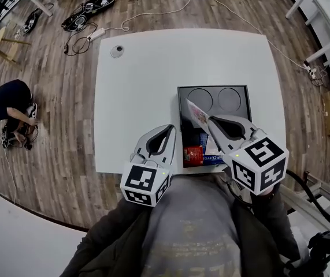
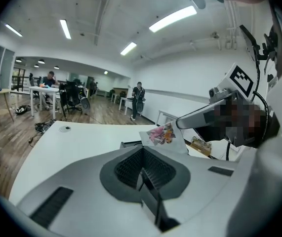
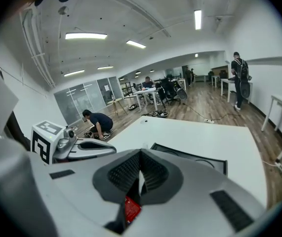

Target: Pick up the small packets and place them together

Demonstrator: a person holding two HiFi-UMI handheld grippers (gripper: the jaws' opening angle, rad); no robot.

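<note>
The right gripper (image 1: 209, 120), close under the head camera, has its jaws pinched on a small pale packet (image 1: 197, 115) with pink print, held above the black tray (image 1: 180, 105). A red packet (image 1: 193, 155) and a blue packet (image 1: 212, 156) lie at the tray's near edge. The tray sits by the near edge of the table (image 1: 141, 85), towards its right corner. The left gripper (image 1: 172, 127) hovers just left of the tray, its jaws together and empty.
</note>
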